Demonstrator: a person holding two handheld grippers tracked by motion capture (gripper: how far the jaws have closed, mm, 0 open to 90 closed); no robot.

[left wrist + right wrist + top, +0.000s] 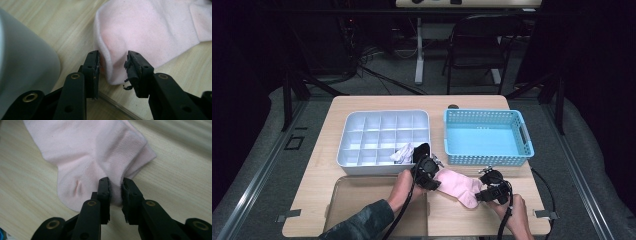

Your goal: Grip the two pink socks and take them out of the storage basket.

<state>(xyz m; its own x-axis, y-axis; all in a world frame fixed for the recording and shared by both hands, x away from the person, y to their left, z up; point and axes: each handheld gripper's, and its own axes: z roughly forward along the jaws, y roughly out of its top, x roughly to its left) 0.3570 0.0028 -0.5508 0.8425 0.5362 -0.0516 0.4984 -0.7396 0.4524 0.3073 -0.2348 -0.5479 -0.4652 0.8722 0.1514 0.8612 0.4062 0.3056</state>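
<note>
1. High view: the soft pink cotton sock [458,186] lies flat on the pale wooden counter [314,175], between my hand-held grippers and in front of the grey compartment tray [384,136].
2. Left gripper view: my left hand-held gripper [113,65] straddles the sock's edge, pads not pressing; lifting now could drop this end.
3. Right gripper view: my right hand-held gripper [115,188] pinches the cuff fold; so shallow a bite may slip.

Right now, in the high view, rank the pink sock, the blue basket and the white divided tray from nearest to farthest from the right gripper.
From the right gripper:
1. pink sock, pinched between its jaws, front of the table.
2. blue basket, just behind it on the right.
3. white divided tray, across on the left.
</note>
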